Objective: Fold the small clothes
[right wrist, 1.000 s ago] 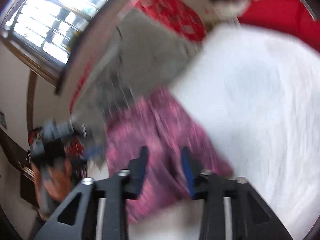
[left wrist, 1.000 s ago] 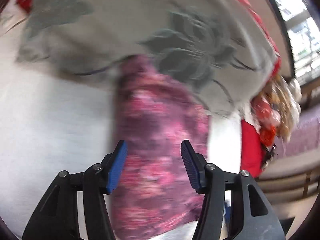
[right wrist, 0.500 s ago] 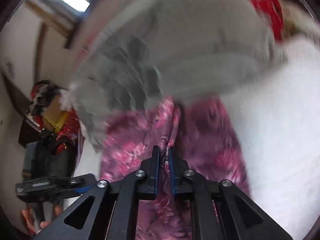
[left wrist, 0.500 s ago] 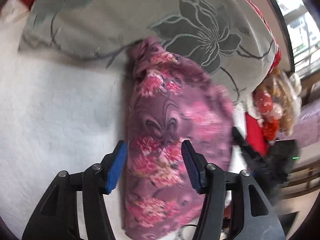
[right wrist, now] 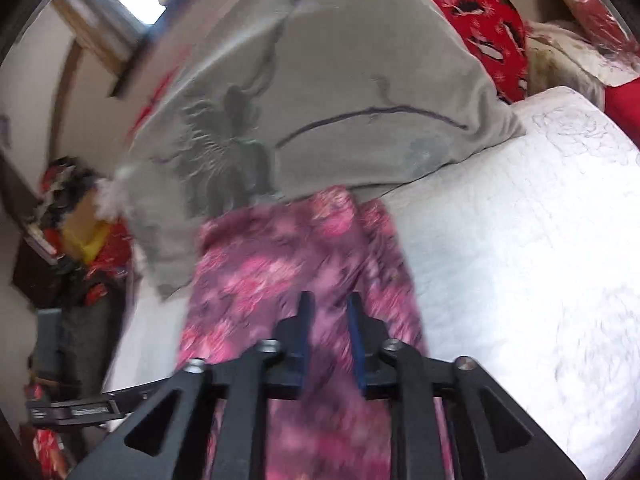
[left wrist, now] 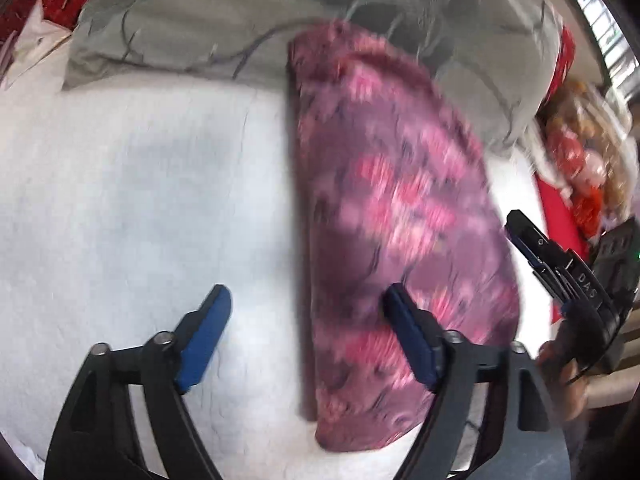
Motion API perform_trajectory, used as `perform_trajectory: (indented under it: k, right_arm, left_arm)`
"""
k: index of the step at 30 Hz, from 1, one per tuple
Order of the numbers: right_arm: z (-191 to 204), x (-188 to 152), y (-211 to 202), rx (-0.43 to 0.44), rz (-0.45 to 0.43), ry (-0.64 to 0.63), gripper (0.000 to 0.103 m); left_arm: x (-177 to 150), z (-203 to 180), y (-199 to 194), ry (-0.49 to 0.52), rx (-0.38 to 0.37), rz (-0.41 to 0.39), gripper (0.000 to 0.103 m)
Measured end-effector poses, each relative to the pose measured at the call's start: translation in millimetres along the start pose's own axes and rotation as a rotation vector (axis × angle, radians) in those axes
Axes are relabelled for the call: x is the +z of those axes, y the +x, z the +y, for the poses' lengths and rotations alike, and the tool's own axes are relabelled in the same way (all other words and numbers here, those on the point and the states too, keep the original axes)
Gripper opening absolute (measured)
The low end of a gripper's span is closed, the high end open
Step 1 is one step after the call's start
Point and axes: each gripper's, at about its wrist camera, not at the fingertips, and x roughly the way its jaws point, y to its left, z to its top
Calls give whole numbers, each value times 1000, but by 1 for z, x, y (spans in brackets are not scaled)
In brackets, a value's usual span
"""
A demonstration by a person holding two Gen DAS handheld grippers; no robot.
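Pink and purple flowered cloth (left wrist: pixel 404 240) lies folded in a long narrow strip on the white quilted bed (left wrist: pixel 140 200). Its far end touches the grey pillow with the dark flower pattern (left wrist: pixel 240 20), which lies across the head of the bed.

Our left tool (left wrist: pixel 306 334) hangs over the near part of the strip with its jaws spread wide; they have just been opening. The left blue pad (left wrist: pixel 204 336) stands over the bare white bed, and the right blue pad (left wrist: pixel 408 340) is over the cloth. The straight left edge of the strip lies between them, but we do not see the pads pressing on it.

Our right tool (right wrist: pixel 330 338) is over the middle of the same cloth (right wrist: pixel 280 264). Its jaws stand a little apart and have just been opening. The cloth shows in the narrow gap between the pads, and we cannot tell if a fold is pinched there, because the picture is blurred.

In the left wrist view this right tool (left wrist: pixel 520 236) appears at the right edge of the strip. Red patterned fabric (right wrist: pixel 480 12) lies behind the pillow.
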Motion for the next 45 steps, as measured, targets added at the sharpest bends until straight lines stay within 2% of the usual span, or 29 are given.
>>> perform_trajectory:
  k: [1,2,3,7,9,10,11,12,13,16,18,20,22,26,29,31,33,34,35,36,37,40,42,44,45]
  right_arm:
    - [-2,-9,4,-30,51,-25,38]
    - [-1,-12,17,-90,115,-53,33]
    - [-2,-20,26,-145,191,-91,33]
    - [6,-29,-18,-126,97,-80,41]
    - [1,-38,-31,-138,93,-78,52]
    - [-3,-45,-33,-166,113,-74,52]
    - [-6,-49,-30,-188,148,-68,44]
    - [-8,-53,-28,-182,178,-60,13]
    - [-7,-57,-31,-145,168,-60,9]
    - [-5,-64,-54,-94,59,-66,9]
    - [-13,-66,-44,-142,106,-58,9]
    - [-18,-71,-29,-180,166,-68,10]
    - [-11,-65,-34,-187,157,-63,16]
    - [7,-38,-41,-165,65,-45,20]
    - [21,-14,-30,-94,27,-53,24]
    - [35,-1,-10,-92,24,-92,25]
    - [40,5,12,-96,30,-113,26]
    - [39,5,24,-107,42,-117,27]
    - [34,3,39,-134,77,-126,33]
    - [28,0,58,-176,149,-131,33]
    - [24,0,63,-170,147,-127,33]
    - [26,21,55,-158,104,-96,35]
    - [26,45,52,-159,30,-81,43]
    - [23,62,66,-167,36,-56,53]
    - [19,71,78,-182,56,-34,53]
  left_arm:
    - [-6,-2,9,16,16,25,83]
    - [-9,-2,14,21,25,49,83]
    - [-10,-7,11,18,28,43,83]
    - [-16,-6,-10,36,51,20,83]
    - [-21,-5,-13,45,69,22,83]
    - [-23,-5,-14,45,72,29,83]
    - [-26,-7,-14,44,71,35,83]
    - [-27,-6,-14,47,69,36,83]
    - [-30,-3,-17,55,79,30,83]
    - [-33,-14,-12,71,106,22,83]
    - [-33,-12,-11,62,109,34,83]
    - [-32,-11,-13,65,112,29,83]
    - [-31,-13,-16,75,128,15,83]
    - [-13,-12,-23,55,84,1,83]
    - [23,-13,-31,28,64,-41,83]
    - [44,-12,-26,13,75,-49,83]
    - [61,-11,-11,3,90,-35,83]
    - [67,-9,3,3,121,-6,84]
    - [70,-5,17,7,118,35,86]
    - [72,-3,24,3,99,55,86]
    - [74,3,26,-12,63,64,86]
    - [80,15,12,-46,-12,34,86]
    - [86,19,1,-75,-34,-6,86]
    - [94,18,-1,-84,-59,-15,86]
    - [97,20,-3,-88,-65,-17,86]
